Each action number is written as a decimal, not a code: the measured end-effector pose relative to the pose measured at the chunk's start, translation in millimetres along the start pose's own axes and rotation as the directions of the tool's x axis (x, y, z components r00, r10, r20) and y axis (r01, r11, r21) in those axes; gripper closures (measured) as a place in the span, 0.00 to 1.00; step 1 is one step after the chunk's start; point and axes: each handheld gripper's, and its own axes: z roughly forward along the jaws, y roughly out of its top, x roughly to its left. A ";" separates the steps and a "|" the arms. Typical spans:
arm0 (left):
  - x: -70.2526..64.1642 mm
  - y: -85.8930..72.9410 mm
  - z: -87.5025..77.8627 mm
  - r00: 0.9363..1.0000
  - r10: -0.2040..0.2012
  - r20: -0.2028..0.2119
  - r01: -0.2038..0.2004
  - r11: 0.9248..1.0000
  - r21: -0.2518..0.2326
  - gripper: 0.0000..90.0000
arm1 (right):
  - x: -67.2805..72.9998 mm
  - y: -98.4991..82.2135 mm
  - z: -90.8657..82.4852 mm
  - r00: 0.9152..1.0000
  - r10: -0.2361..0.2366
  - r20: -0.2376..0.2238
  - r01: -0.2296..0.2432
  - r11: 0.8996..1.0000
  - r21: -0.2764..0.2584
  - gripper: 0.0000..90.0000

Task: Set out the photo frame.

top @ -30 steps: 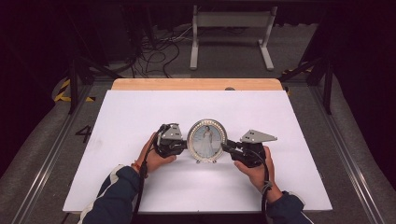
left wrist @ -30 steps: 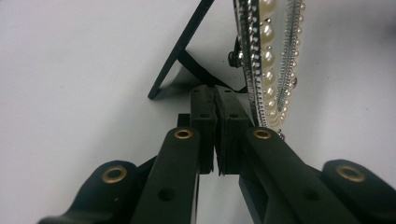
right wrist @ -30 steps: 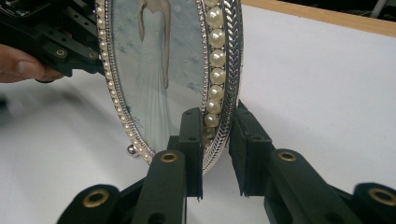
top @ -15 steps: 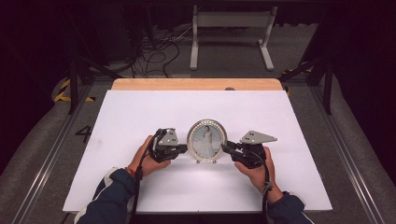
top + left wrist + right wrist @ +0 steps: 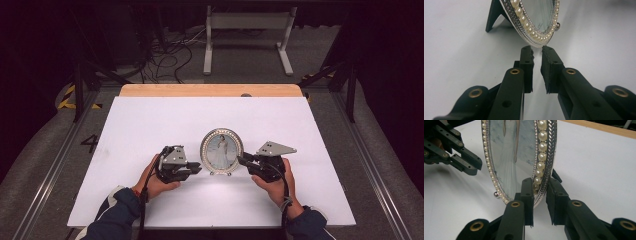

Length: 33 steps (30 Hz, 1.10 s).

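Oval picture frame [image 5: 221, 151] upright, right hand-held gripper [image 5: 245, 161] clamping its rim, left hand-held gripper [image 5: 196, 168] just released, jaws slightly apart.

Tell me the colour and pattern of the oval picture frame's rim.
Silver metal oval picture frame: braided silver rim set with a row of cream pearls; shows best in the right gripper view.

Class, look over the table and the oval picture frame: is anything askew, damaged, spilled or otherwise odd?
Nothing stands out. The oval picture frame stands upright on its rear prop on the white table, pearl rim unbroken. The right tongs grip its rim. The left tongs, jaws just opened a little, sit just off its other edge.
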 end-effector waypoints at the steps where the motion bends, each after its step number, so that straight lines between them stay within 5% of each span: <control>1: -0.6 0.6 -0.1 1.000 -0.002 0.006 0.002 1.000 -0.008 0.89 | 0.0 0.0 0.1 1.000 0.000 0.001 0.000 1.000 0.000 0.85; 15: -0.5 0.9 -5.2 0.999 0.018 -0.032 -0.018 1.000 0.000 0.81 | -0.4 1.6 -0.4 1.000 -0.025 0.010 0.025 1.000 0.002 0.85; 33: -0.8 -1.1 -22.0 0.995 -0.009 -0.100 0.005 0.999 -0.040 0.74 | -1.8 2.8 -0.1 0.999 -0.040 0.023 0.040 0.999 0.009 0.81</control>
